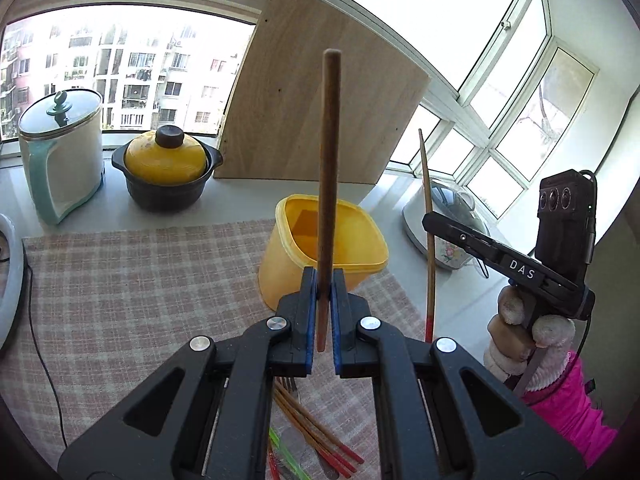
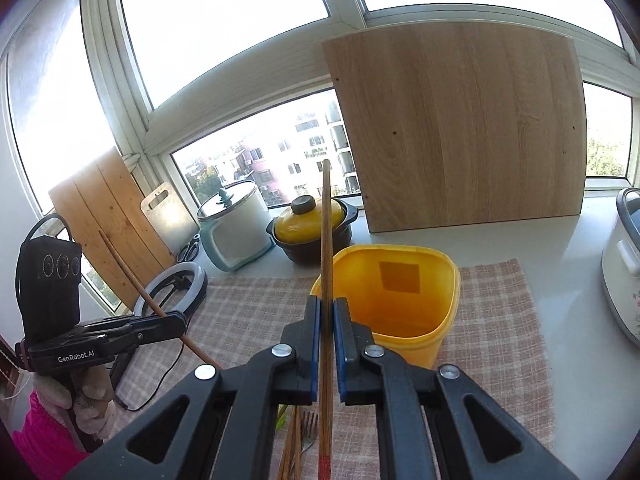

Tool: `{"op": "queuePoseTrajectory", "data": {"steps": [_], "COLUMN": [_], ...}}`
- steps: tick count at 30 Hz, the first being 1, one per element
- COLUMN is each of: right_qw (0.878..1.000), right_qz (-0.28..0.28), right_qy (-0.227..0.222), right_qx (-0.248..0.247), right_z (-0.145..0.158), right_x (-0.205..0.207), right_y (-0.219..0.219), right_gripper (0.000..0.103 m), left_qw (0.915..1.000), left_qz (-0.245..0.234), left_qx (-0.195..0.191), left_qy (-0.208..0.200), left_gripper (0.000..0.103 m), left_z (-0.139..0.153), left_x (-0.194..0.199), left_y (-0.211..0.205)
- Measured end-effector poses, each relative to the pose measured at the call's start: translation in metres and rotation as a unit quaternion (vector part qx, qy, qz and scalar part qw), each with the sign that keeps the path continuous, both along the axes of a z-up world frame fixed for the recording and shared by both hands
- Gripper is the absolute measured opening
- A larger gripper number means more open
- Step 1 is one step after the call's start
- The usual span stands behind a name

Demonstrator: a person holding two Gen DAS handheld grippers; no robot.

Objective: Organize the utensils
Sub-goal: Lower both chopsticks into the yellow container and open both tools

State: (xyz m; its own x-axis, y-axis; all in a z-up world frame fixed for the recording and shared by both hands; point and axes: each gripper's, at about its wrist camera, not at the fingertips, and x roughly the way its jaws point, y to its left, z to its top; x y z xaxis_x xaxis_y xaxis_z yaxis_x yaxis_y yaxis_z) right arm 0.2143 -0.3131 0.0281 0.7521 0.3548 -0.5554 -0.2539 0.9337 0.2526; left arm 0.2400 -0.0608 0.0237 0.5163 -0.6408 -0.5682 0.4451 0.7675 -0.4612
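Note:
My left gripper [image 1: 324,276] is shut on a brown chopstick [image 1: 330,160] that stands upright in front of the yellow plastic container [image 1: 352,248]. My right gripper [image 2: 327,306] is shut on a second chopstick [image 2: 326,240] with a red end, also upright, just left of the container [image 2: 400,320]. Each gripper shows in the other's view, the right one [image 1: 430,220] and the left one [image 2: 182,318], both raised above the mat. More chopsticks [image 1: 316,436], a fork [image 2: 310,426] and green sticks lie on the checked mat [image 1: 140,280] beneath the grippers.
A white kettle [image 1: 60,152] and a black pot with a yellow lid [image 1: 166,164] stand by the window. A wooden board [image 1: 320,112] leans behind the container. A rice cooker [image 2: 624,264] sits at the right. A ring light [image 2: 172,288] and cutting boards [image 2: 108,216] are at the left.

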Motion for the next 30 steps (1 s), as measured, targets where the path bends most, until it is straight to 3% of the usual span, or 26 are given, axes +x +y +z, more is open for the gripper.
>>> {"op": "queuePoseTrajectory", "data": {"steps": [5, 13, 23, 30], "right_qw": [0.999, 0.996, 0.992, 0.993], "right_qz": [-0.022, -0.069, -0.115, -0.111], "right_qy": [-0.03, -0.049, -0.057, -0.046], "right_qx": [-0.016, -0.016, -0.008, -0.019], "right_z": [0.018, 0.022, 0.004, -0.018], "right_x": [0.021, 0.063, 0.102, 0.109], "right_y": [-0.002, -0.011, -0.023, -0.02], "right_gripper": [0.004, 0.004, 0.004, 0.004], "left_qw": [0.9998, 0.9996, 0.9997, 0.9994], "left_qz": [0.004, 0.012, 0.021, 0.013], "left_qx": [-0.011, -0.007, 0.01, 0.031], "left_qy": [-0.013, -0.025, -0.007, 0.012], "left_gripper": [0.004, 0.004, 0.004, 0.004], "left_z": [0.017, 0.027, 0.007, -0.015], "left_x": [0.023, 0.051, 0.077, 0.08], "left_y": [-0.011, -0.033, -0.053, -0.066]}}
